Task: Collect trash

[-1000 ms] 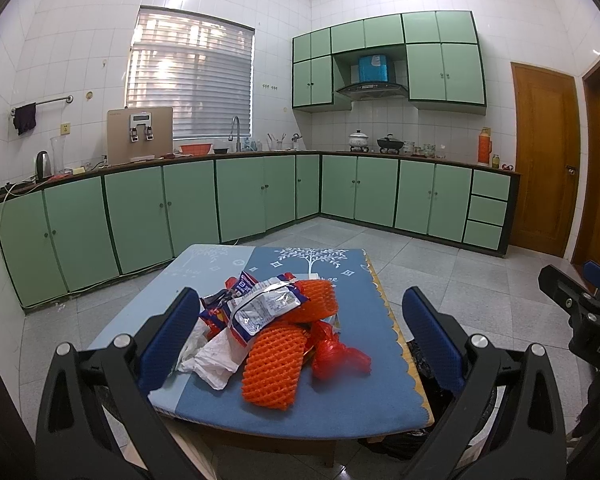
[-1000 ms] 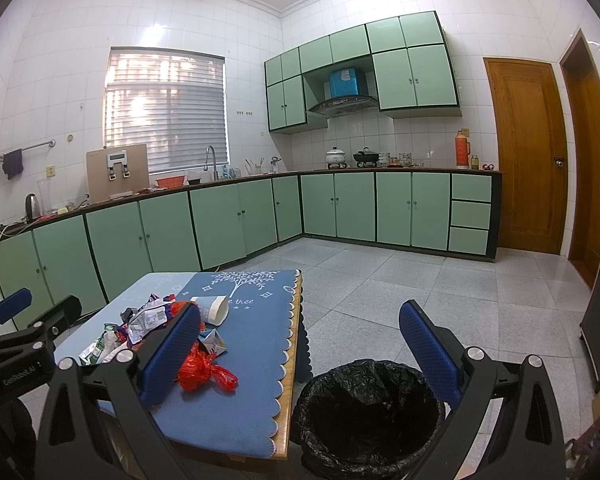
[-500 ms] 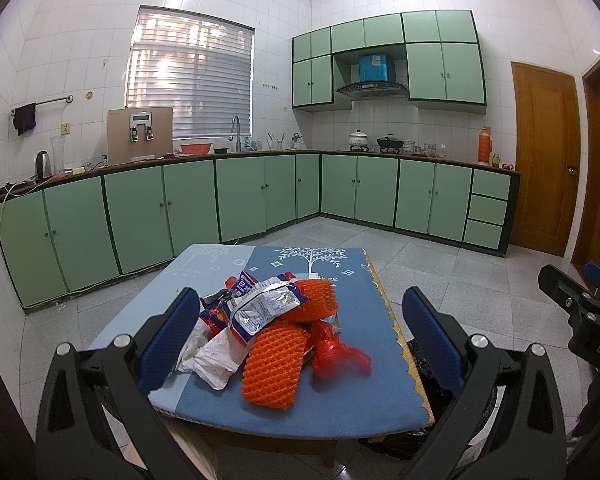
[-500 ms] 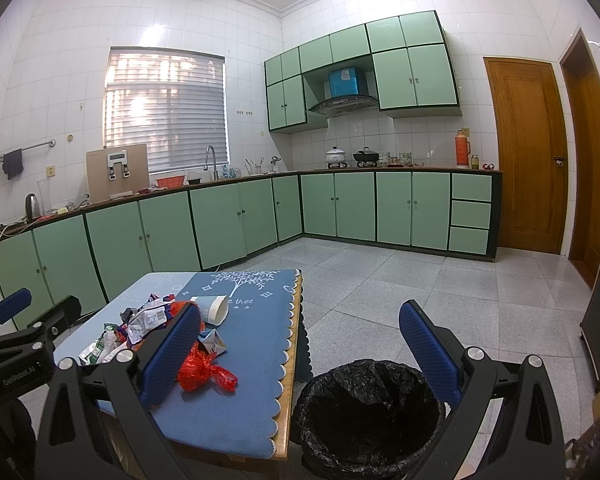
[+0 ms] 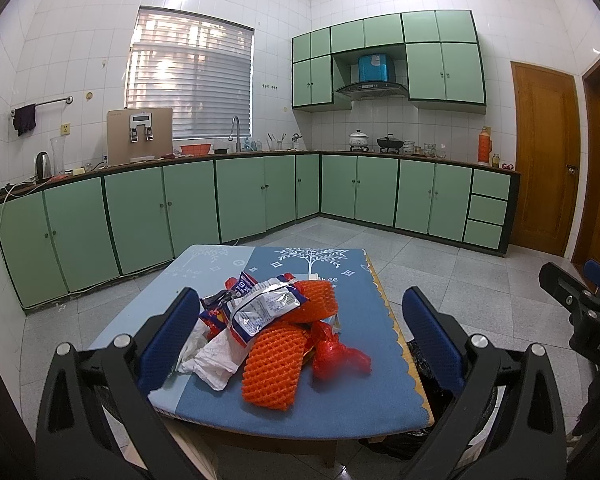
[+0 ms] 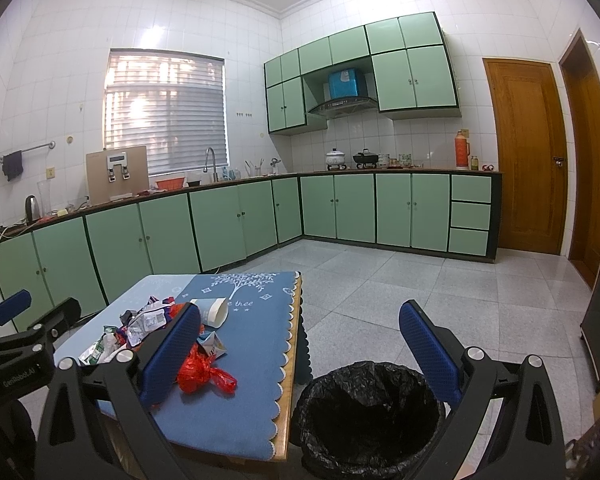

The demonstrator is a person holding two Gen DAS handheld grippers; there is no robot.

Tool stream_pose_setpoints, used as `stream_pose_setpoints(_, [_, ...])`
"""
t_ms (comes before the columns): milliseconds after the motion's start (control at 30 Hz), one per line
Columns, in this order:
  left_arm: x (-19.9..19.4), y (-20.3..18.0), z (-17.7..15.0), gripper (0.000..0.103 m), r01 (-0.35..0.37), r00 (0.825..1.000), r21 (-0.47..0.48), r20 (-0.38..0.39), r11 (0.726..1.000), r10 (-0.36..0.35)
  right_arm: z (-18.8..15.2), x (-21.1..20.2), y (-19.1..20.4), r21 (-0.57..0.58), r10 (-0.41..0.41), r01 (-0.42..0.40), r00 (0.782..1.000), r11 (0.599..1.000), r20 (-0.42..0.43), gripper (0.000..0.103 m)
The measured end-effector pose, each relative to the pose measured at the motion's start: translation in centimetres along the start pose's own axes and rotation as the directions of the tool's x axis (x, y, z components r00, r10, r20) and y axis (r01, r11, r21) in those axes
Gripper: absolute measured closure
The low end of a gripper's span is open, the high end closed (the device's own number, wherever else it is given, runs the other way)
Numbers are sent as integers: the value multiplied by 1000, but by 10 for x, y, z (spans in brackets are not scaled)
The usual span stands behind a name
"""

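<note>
our left gripper [image 5: 300,328] hangs with its blue pads spread wide and nothing between them, framing the trash pile [image 5: 276,332] in the lower centre of the left wrist view. our right gripper [image 6: 300,354] is just as wide and empty, and in its own view it looks past the table edge toward the black-lined bin [image 6: 370,416] at the bottom centre of the frame.

nothing looks collected yet, so we judge the step in hand to be the first reach. the orange foam net [image 5: 274,364] lies nearest us and on top, so we would take it first, closing across its narrow width and squeezing gently since it looks soft and springy. the red plastic bag [image 5: 338,354] lies just right of it, and the foil snack wrapper [image 5: 260,310] rests higher on the heap over crumpled white paper [image 5: 212,360]. lifting one piece may drag its neighbours, so we should rise slowly. a paper cup [image 6: 212,312] lies on its side beyond the heap in the right wrist view.

the low table [image 5: 352,400] wears a blue cloth with a white tree print and a scalloped hem. the bin stands on the floor just beside its right edge. around us, a tiled kitchen with green cabinets [image 5: 236,196], a blinded window upper left, and wooden doors far right.
</note>
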State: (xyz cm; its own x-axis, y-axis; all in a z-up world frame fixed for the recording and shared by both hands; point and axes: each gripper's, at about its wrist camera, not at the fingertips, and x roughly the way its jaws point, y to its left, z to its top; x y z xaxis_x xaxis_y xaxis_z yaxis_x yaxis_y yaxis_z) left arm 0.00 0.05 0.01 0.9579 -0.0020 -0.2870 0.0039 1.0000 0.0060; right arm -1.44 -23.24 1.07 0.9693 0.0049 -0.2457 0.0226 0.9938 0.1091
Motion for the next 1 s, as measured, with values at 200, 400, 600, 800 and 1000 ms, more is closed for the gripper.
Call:
stream_pose_setpoints(200, [0,0,0,5,-1,1000,0,-1,1000,1,0,0,0,1,0,0,1000,1000,0,6])
stream_pose_setpoints(400, [0,0,0,5,-1,1000,1,0,1000,1,0,0,0,1,0,0,1000,1000,1,6])
stream_pose_setpoints(600, [0,0,0,5,0,1000,0,-1,1000,0,1,2,-2,1,0,0,1000,1000,2,6])
stream_pose_setpoints(800, [0,0,0,5,0,1000,-1,-2,1000,0,0,1,-1,1,0,0,1000,1000,2,6])
stream_pose_setpoints(1000, [6,10,-6,5,-12,1000,1,-3,1000,12,3,6,-1,-5,0,0,1000,1000,-12,6])
